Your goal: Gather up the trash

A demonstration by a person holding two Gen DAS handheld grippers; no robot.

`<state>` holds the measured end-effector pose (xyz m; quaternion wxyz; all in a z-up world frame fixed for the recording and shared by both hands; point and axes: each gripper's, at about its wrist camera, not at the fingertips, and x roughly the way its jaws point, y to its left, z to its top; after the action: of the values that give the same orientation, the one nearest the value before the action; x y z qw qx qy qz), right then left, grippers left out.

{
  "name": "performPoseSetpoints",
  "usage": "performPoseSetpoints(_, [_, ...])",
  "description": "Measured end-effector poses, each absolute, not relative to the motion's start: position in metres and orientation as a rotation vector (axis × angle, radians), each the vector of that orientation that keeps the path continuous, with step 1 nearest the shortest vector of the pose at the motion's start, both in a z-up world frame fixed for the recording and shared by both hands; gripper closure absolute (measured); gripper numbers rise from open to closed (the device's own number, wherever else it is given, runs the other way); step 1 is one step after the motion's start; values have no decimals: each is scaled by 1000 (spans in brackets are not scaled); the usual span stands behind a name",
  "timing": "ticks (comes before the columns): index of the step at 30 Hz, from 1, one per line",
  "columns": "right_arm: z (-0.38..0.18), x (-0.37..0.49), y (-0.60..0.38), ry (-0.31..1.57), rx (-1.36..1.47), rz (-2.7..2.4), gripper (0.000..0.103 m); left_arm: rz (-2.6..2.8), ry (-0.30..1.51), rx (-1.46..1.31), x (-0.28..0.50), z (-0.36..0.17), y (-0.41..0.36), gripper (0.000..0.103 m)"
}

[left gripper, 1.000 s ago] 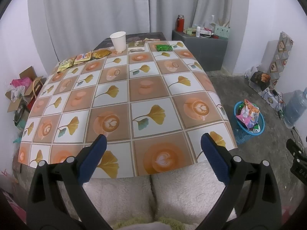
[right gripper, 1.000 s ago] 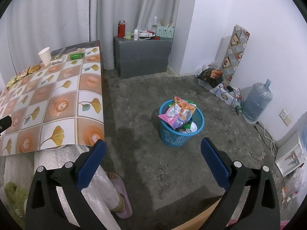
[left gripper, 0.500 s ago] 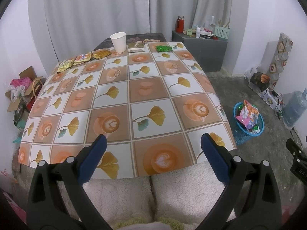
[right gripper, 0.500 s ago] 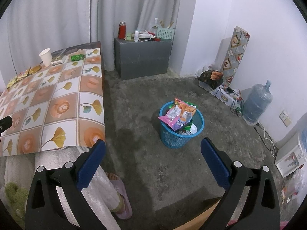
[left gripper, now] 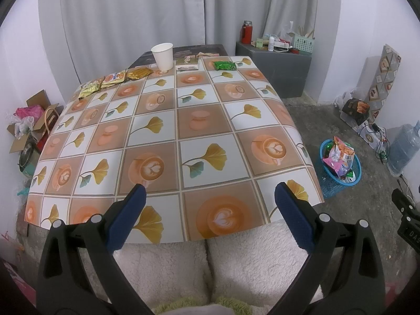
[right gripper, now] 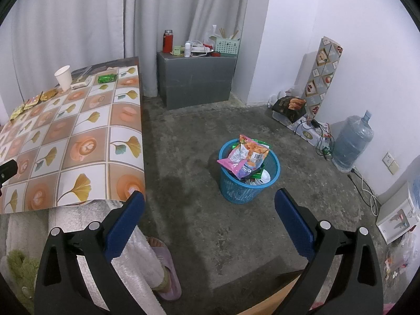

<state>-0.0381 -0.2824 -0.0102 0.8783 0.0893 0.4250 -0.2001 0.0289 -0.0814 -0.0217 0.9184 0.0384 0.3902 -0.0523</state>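
Observation:
A white paper cup (left gripper: 163, 56), a green wrapper (left gripper: 224, 65), a small flat packet (left gripper: 187, 67) and several yellow snack wrappers (left gripper: 113, 80) lie at the far edge of the table (left gripper: 183, 131) with its patterned cloth. My left gripper (left gripper: 210, 202) is open and empty over the table's near edge. My right gripper (right gripper: 210, 207) is open and empty above the floor, near the blue trash basket (right gripper: 249, 186), which is stuffed with snack bags (right gripper: 246, 155). The basket also shows in the left wrist view (left gripper: 330, 183).
A grey cabinet (right gripper: 197, 78) with a red flask and clutter stands by the curtain. A water jug (right gripper: 351, 141), boxes and cables line the right wall. A cardboard box (left gripper: 26, 126) sits left of the table. The person's slippered foot (right gripper: 165, 273) is near the right gripper.
Both views have drifted slightly; the basket sits a little lower and closer in the right wrist view. Both grippers stay open and empty.

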Motion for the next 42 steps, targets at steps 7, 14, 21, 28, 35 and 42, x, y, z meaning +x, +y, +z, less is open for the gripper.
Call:
performPoseSetpoints(7, [-10, -38, -281, 886, 186, -419, 6, -108, 802, 79, 29, -22, -82, 9])
performPoseSetpoints(14, [-11, -38, -281, 887, 186, -419, 7, -107, 803, 77, 29, -22, -81, 9])
performPoseSetpoints(21, [-11, -38, -280, 886, 187, -422, 7, -108, 802, 77, 29, -22, -80, 9])
performPoseSetpoints(28, [-10, -38, -279, 885, 187, -423, 7, -109, 803, 77, 29, -21, -79, 9])
performPoseSetpoints(35, [-10, -38, -279, 885, 187, -424, 6, -110, 801, 77, 28, -21, -80, 9])
performPoseSetpoints(42, [-10, -38, -278, 884, 187, -424, 6, -107, 802, 76, 28, -21, -80, 9])
